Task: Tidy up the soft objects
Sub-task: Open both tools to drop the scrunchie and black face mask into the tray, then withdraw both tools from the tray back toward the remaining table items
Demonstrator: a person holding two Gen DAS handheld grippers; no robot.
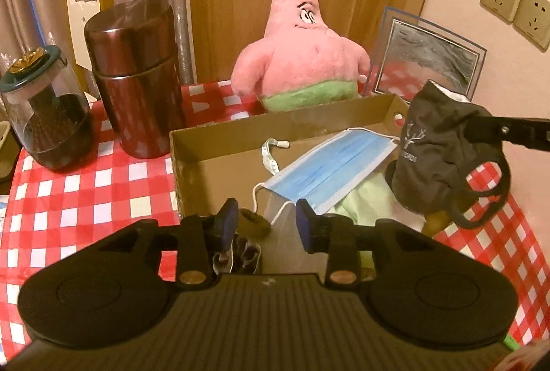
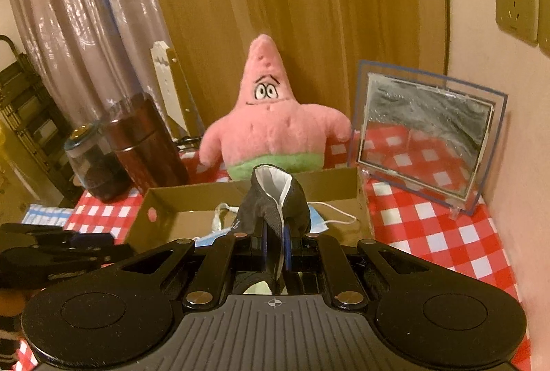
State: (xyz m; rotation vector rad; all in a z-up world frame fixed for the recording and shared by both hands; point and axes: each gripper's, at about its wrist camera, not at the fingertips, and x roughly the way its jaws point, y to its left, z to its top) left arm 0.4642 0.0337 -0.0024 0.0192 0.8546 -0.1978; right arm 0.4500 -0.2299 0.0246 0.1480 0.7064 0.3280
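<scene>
R gripper is clamped on a black cloth mask w/ white lining, holding it above the right end of the cardboard box; in the left wrist view the same mask hangs from the gripper w/ ear loops dangling. L gripper has its jaws partly apart w/ nothing between the pads, over the box's near edge just by a blue surgical mask lying inside on sth pale green. Pink star plush stands behind the box on the red-checked desk, brown canister & glass jar to the left, framed mirror to the right.
</scene>
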